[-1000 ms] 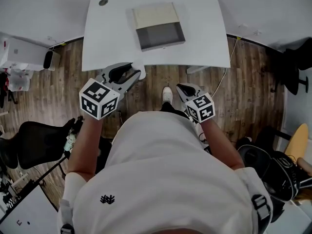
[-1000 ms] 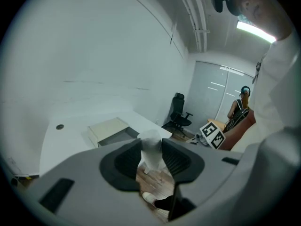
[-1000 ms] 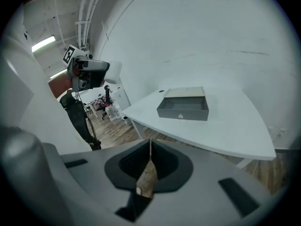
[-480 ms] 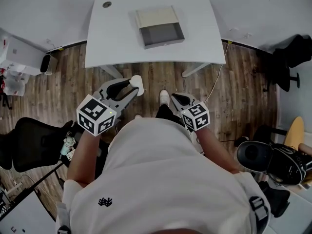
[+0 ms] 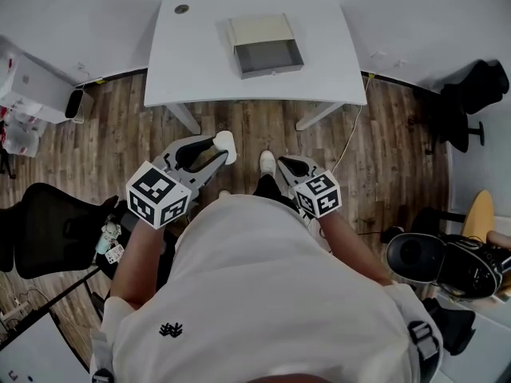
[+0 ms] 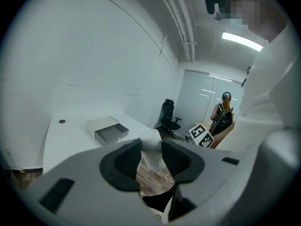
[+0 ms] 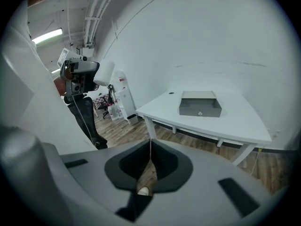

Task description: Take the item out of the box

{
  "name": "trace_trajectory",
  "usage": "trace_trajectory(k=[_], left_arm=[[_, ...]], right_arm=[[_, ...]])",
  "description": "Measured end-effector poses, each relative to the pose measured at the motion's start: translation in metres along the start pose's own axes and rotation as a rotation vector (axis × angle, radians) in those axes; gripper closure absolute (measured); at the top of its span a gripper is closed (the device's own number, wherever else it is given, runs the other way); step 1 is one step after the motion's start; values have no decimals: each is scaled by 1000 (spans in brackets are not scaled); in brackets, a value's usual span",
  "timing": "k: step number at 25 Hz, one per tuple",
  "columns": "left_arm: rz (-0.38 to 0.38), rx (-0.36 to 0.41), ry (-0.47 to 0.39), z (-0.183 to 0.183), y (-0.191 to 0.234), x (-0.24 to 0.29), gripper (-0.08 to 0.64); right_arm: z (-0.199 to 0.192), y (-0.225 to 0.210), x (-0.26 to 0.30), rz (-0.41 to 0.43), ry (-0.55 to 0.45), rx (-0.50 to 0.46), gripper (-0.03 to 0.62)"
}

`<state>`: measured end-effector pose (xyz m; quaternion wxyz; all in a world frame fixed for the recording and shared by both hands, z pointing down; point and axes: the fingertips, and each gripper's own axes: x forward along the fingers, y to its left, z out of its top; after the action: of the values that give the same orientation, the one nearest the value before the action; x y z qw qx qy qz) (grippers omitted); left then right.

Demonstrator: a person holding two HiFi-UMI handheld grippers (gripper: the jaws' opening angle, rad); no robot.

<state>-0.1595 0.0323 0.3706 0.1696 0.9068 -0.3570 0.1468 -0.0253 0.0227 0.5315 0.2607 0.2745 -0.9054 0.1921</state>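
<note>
A beige box with its grey drawer pulled open [image 5: 266, 46] sits on the white table [image 5: 200, 70], well away from both grippers. My left gripper [image 5: 222, 144] is held over the wooden floor in front of the table, shut on a small white item [image 5: 226, 145]. In the left gripper view that white item [image 6: 151, 149] stands pinched between the jaws, with the box [image 6: 107, 130] far behind. My right gripper [image 5: 281, 163] hangs beside it, jaws shut with nothing in them; the jaws meet in a thin line [image 7: 150, 145]. The box [image 7: 200, 104] also shows in the right gripper view.
A black office chair [image 5: 48, 234] stands at the left, another [image 5: 471, 106] at the right. White cabinets and bags [image 5: 24, 86] line the left wall. A cable [image 5: 351, 138] hangs from the table's right side. A person [image 6: 223, 117] stands in the background.
The view has drawn back from the table. Both grippers have dropped lower and farther from the table edge; the left one still holds the white item.
</note>
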Motion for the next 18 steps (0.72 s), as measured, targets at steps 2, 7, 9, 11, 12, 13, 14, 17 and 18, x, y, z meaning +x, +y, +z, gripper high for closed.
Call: trace_trajectory(k=[2,7,9,11,12,13,14,17,18], left_arm=[[-1,1,0,-2,-2,-2,417],[-4,5,-5,-5,-1,-8,417],[-7,4,-8,-5,-1,-11,417],[-11,4,-10,-5,-1,-11,417],[-13,3,-10,-6,-2,-11,417],[-15,3,-10,-6,-2,-11,417],[-17,2,-11,-6,-2,-11,416],[-19,4,-15,-7,-2,-13,417],[-18,4,-15,-7,-2,-14,417]], right_arm=[[1,3,-1,-2,-5,-7,581],[5,9,-2,-2,-9,-23,583],[8,12,-2,-1,-12,-33,583],[11,12,-2,-1,-16,-41,584],[12,13,-3,-2,-20,-44,584],[14,13,-3,-4,-25,-46,584],[16,13,-4,-7,-30,-48,584],[19,13,-3,-12,-45,-47,584],[20,14,-3,-13,-48,-46,584]])
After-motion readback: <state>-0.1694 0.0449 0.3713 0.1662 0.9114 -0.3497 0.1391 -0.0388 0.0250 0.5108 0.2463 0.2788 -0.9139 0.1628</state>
